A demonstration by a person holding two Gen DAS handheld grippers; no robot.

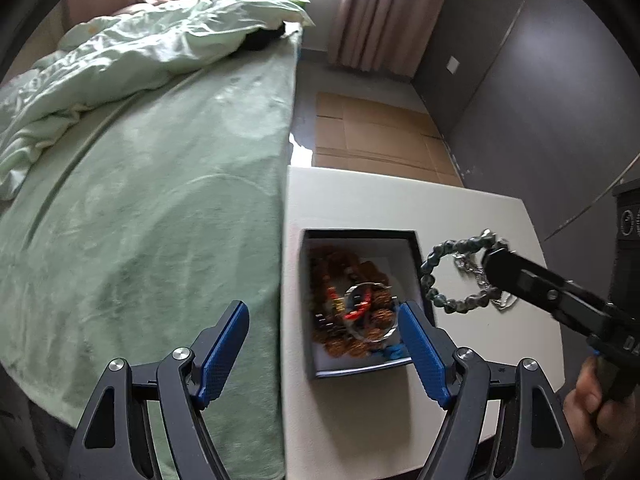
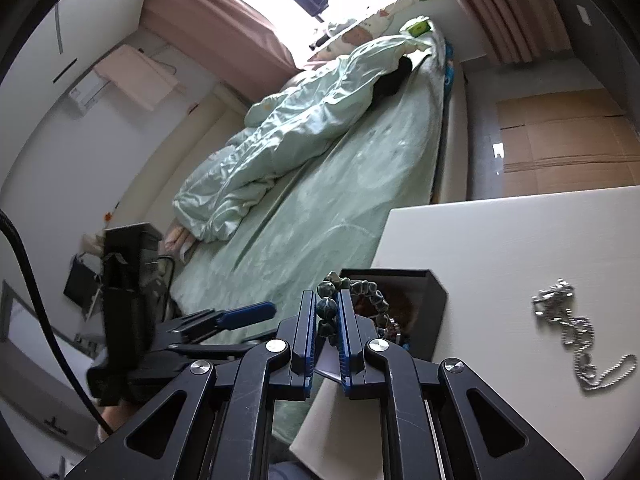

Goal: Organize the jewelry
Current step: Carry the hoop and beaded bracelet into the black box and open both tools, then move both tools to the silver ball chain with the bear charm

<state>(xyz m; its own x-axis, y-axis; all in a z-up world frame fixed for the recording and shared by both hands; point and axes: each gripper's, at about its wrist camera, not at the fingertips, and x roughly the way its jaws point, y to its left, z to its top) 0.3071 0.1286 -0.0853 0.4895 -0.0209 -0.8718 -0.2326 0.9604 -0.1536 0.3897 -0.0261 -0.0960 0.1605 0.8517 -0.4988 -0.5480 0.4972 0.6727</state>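
Left wrist view: left gripper [image 1: 324, 340] at bottom centre w/ jaws wide apart, nothing between them, above the black box [image 1: 416, 236] of brown beads [image 1: 352, 300] on the white table [image 1: 400, 204]; right gripper [image 1: 490, 258] at right pinches the green bead bracelet [image 1: 448, 252]. Right wrist view: right gripper [image 2: 326, 312] at lower centre clamped on the bracelet [image 2: 326, 306] — silver chain [image 2: 572, 328] lies on the table [image 2: 520, 232] at right.

left gripper [image 1: 324, 336] hangs steeply nose-down, blue pads [image 1: 224, 350] spread wide with nothing pinched between them. right gripper [image 2: 326, 312] comes in from the right at a shallower tilt, jaws nearly together and clamped on a dark green bead bracelet [image 1: 452, 268] that dangles from the tips. a hand [image 1: 600, 404] wraps its handle at the near right.
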